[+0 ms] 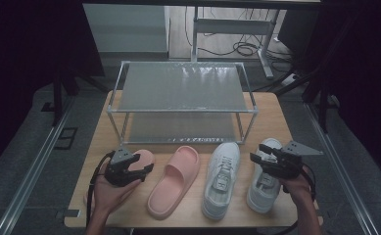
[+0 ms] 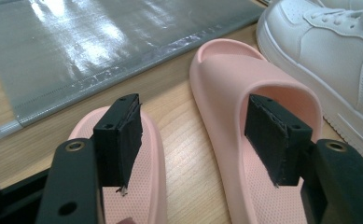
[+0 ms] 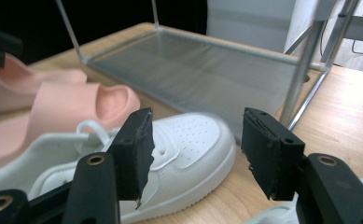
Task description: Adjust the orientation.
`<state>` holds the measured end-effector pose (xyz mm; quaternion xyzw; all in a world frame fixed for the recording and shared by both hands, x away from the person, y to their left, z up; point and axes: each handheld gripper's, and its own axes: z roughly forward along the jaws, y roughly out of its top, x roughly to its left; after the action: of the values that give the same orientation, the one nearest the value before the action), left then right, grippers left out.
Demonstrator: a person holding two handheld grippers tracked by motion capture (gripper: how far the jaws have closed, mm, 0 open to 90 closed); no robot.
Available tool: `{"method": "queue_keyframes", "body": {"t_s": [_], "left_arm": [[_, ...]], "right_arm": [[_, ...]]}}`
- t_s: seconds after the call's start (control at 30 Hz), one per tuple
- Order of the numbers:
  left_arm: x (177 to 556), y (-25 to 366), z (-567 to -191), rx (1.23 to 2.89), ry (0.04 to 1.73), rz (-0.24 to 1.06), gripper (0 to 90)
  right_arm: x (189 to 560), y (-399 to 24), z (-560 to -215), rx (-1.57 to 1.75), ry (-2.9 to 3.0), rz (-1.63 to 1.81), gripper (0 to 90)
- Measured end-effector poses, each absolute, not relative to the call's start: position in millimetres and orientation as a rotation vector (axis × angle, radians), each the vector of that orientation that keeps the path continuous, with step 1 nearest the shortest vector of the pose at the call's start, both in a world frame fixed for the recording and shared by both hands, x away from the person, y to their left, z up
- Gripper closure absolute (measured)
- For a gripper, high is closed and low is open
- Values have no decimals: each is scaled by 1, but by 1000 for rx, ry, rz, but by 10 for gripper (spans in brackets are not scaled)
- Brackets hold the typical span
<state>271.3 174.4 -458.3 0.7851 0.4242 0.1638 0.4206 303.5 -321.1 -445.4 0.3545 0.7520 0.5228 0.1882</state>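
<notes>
On the wooden table (image 1: pixel 276 117), a 2-tier metal shoe rack (image 1: pixel 182 88) stands at the far side, both shelves bare. Nearer the person, 4 items of footwear lie in a row, long axes running front to back, toes toward the rack: a pink slide under the left hand (image 1: pixel 141 157), a 2nd pink slide (image 1: pixel 176 178), a white sneaker (image 1: pixel 221 178), and a 2nd white sneaker under the right hand (image 1: pixel 264 188). The left gripper (image 1: pixel 146 164) hovers over the outermost slide (image 2: pixel 144 154) with jaws apart and nothing between the pads; in the left gripper view the gap between the jaws frames bare wood, with 1 slide beneath each jaw. The right gripper (image 1: pixel 257 152) hovers over the outermost sneaker, jaws likewise apart and empty; the inner sneaker (image 3: pixel 188 140) lies ahead and to its left. Judgement: each gripper is nearest its own outer shoe, directly below it, so a grasp across the shoe's width calls for descent, not reach.
</notes>
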Motion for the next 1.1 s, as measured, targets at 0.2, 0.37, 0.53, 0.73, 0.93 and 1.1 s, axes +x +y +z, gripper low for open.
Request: {"method": "queue_keyframes", "body": {"t_s": [0.2,0.37,0.53,0.73,0.93,1.1], "left_arm": [[273,178,-461,1917,1132,390,379],[270,177,-456,1898,1101,371,467],[259,185,-444,1843,1071,387,559],[261,190,-448,1852,1085,403,683],[257,183,-450,1870,1066,440,804],[239,188,-442,1853,1067,481,839]], "right_arm": [[305,-337,-447,1060,2068,1505,468],[296,-331,-448,956,2074,1488,539],[284,-319,-437,901,2110,1526,504],[289,-319,-441,964,2120,1469,467],[294,-322,-449,1032,2113,1405,453],[293,-320,-452,1041,2113,1393,445]]}}
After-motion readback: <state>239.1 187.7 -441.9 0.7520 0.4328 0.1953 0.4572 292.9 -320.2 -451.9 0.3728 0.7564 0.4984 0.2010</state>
